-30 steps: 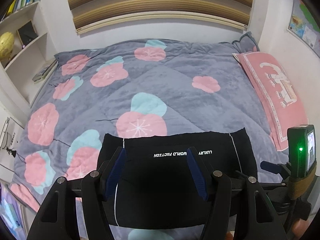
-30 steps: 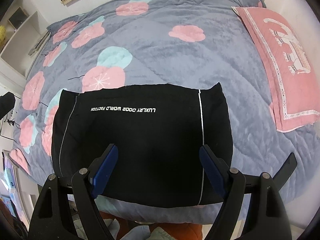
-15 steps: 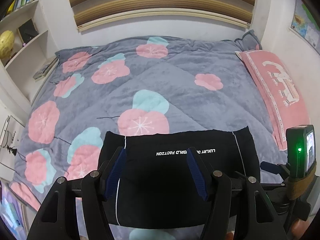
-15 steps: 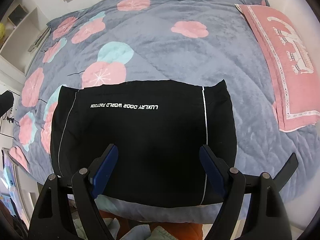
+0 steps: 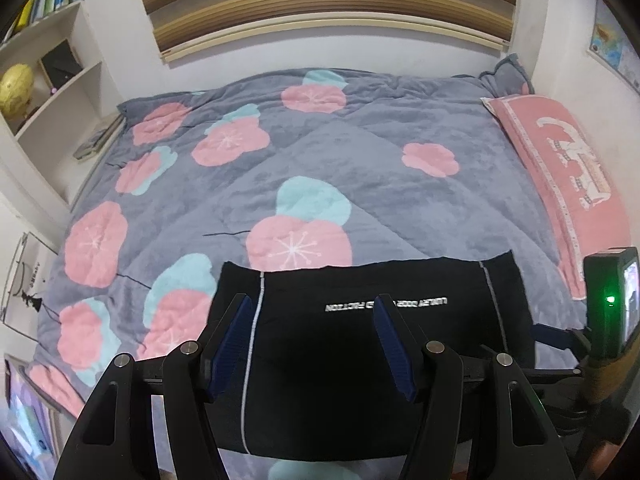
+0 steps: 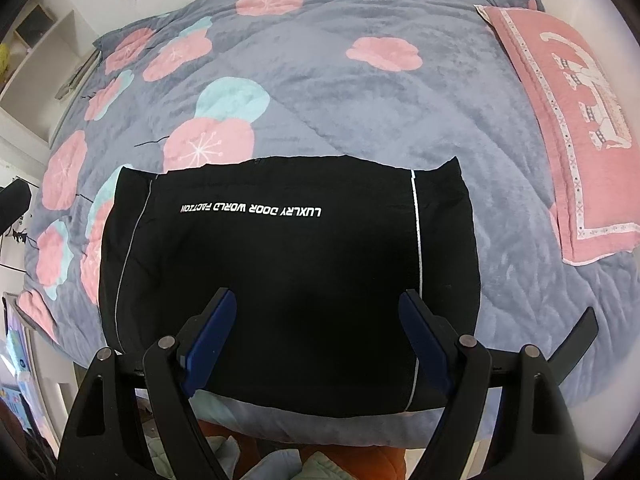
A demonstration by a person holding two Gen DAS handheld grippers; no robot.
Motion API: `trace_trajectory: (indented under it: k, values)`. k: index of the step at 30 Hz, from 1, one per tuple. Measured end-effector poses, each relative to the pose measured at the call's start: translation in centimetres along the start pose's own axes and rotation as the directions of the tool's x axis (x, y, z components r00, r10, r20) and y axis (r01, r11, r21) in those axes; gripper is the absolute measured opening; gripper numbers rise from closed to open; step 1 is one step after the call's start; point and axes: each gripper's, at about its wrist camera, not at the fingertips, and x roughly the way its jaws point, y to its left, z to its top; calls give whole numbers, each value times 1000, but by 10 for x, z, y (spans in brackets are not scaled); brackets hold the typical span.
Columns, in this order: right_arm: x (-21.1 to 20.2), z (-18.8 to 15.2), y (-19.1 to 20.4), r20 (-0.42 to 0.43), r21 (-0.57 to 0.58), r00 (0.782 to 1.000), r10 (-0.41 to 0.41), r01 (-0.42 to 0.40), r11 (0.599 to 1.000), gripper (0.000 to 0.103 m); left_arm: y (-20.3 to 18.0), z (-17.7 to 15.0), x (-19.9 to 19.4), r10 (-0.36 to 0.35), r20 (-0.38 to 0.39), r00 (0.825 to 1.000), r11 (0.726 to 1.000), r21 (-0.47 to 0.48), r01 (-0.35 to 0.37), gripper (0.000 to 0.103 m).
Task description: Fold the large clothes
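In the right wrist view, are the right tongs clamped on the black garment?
No, the right tongs stand wide open above the folded black garment, with no cloth between their blue pads.

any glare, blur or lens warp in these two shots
Left wrist view: strong fisheye bowing of the blinds and shelves, dark vignette corners, green LED blooming. Right wrist view: quilt bulges, white lettering on the black garment stays sharp, no real glare or blur.
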Motion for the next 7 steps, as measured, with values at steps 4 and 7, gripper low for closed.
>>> trace_trajectory:
  k: [4,7]
  values:
    - [4,-1,2,-8,-2,1000,-2,2,1000,85,6,-1,5,52,10,999,999,-4,-52,65]
    - [6,-2,3,-16,-4,1000,1,-1,1000,85,9,-2,7,55,3,998,998,-6,-55,64]
